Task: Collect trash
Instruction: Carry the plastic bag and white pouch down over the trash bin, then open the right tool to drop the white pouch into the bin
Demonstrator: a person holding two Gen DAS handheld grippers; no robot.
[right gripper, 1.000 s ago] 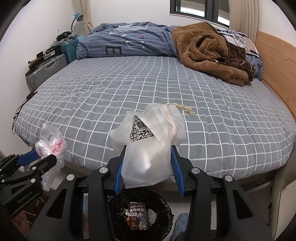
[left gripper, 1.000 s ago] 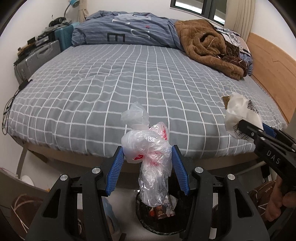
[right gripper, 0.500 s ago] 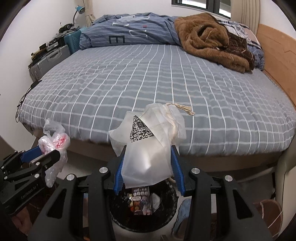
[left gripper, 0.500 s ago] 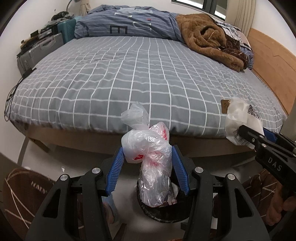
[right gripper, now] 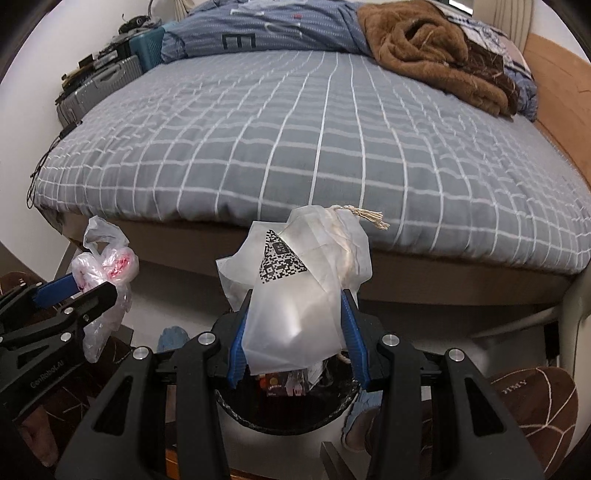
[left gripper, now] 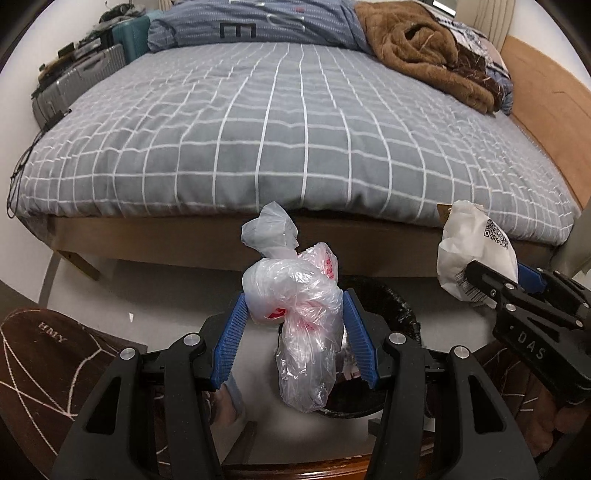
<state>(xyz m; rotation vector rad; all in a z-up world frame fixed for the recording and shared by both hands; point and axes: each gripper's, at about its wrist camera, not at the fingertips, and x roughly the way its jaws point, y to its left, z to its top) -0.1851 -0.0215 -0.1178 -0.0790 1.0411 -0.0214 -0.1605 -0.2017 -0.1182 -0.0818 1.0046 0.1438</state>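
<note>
Here the left gripper has its blue pads clamped on a knotted clear plastic bag with red print, whose loose tail hangs down between the fingers and above the black-lined trash bin on the floor. The right gripper is likewise clenched on a crumpled white pouch that bears a square printed code and a frayed drawstring at its top; it hangs directly above the same bin, in which some packaging already lies. The bin stands on the pale floor just in front of the near edge of the bed, whose grey checked cover is bare along that edge. A brown blanket and a blue striped duvet are heaped at the far edge, and suitcases stand beside the far left corner. Brown slippers sit on the floor beside the bin.
</note>
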